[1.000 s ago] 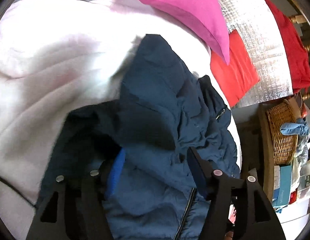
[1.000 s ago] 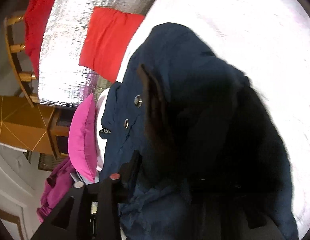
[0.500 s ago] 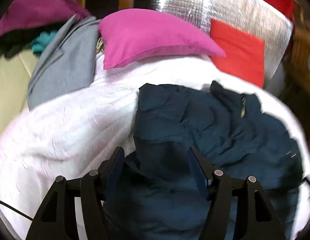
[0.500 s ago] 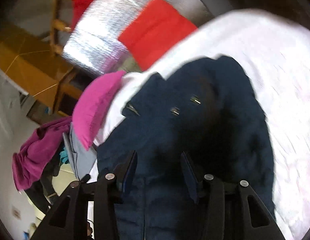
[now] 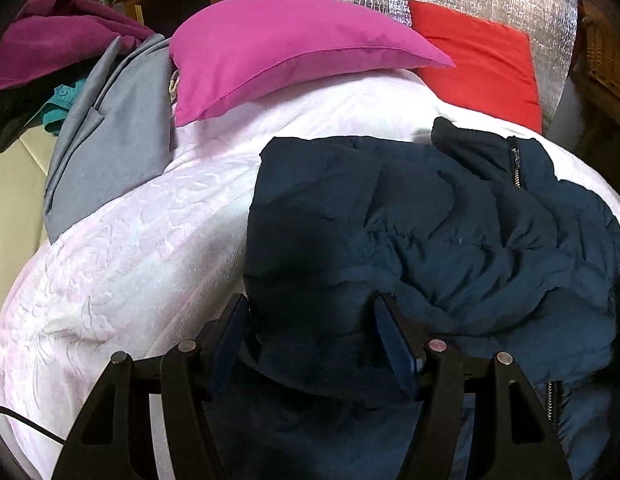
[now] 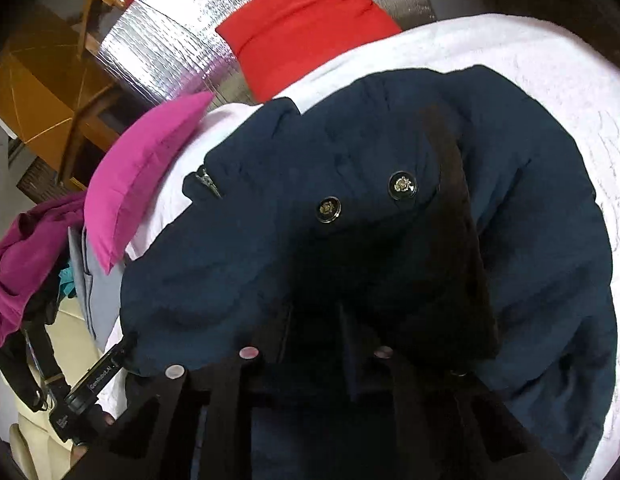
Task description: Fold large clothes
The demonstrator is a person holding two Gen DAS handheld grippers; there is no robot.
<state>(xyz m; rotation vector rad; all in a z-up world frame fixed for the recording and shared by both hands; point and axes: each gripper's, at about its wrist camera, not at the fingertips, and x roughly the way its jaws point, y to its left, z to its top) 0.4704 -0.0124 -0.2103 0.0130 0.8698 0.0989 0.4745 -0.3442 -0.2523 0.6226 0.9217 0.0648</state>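
**Navy jacket bunched on the white bedspread**

We see the navy jacket [image 5: 430,232] lying crumpled on the white bedspread [image 5: 122,264], below a pink pillow [image 5: 286,48] and a red cushion [image 5: 482,64]. Our left gripper [image 5: 310,344] stands wide over the jacket's near edge, with fabric between the fingers but no pinch. Our right gripper [image 6: 314,344] is closing with dark jacket cloth in the gap; whether its pads press yet, we cannot tell.

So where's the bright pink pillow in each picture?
Left wrist view: the pink pillow lies top centre, on the white blanket, behind the navy jacket.
Right wrist view: the pink pillow sits at the left, tilted, beside the jacket.
Shared landmark: the red cushion against the silver foil sheet.
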